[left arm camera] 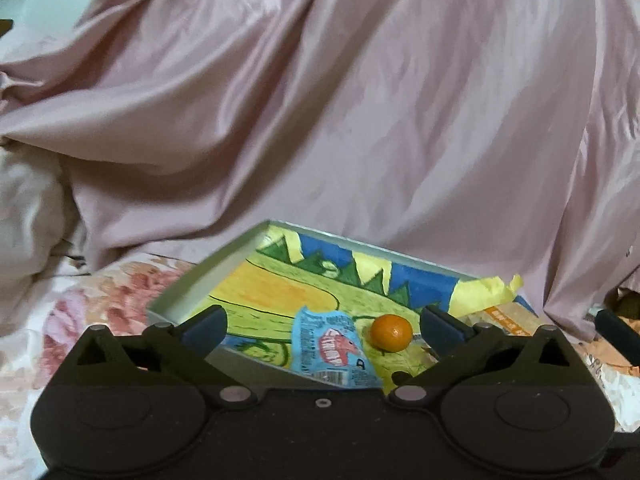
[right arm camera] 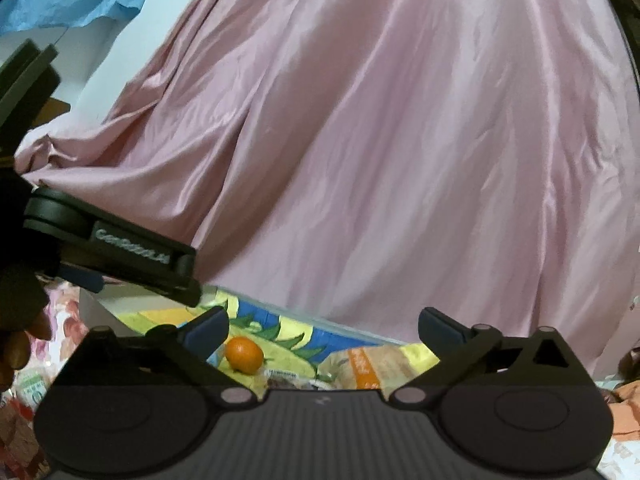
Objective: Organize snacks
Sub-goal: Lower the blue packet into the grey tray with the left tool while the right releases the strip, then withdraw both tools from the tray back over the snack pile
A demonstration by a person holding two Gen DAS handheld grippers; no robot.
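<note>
A shallow box (left arm camera: 188, 280) with a green, yellow and blue drawing on its floor lies on the bed. Inside it sit a small orange (left arm camera: 391, 332) and a light blue snack packet (left arm camera: 334, 350). My left gripper (left arm camera: 322, 322) hovers just short of them, open and holding nothing. In the right wrist view the same orange (right arm camera: 244, 354) lies by my right gripper's left finger, and a tan packet with an orange stripe (right arm camera: 368, 364) rests between the jaws. My right gripper (right arm camera: 322, 326) is open and holds nothing. The left gripper's body (right arm camera: 120, 248) shows at the left.
A big fold of pink satin cloth (left arm camera: 360, 120) rises right behind the box. A floral sheet (left arm camera: 100, 304) covers the bed at the left. Crumpled yellow paper (left arm camera: 488, 296) and a tan packet (left arm camera: 508, 316) lie at the box's right end. More packets (right arm camera: 24, 392) lie at the far left.
</note>
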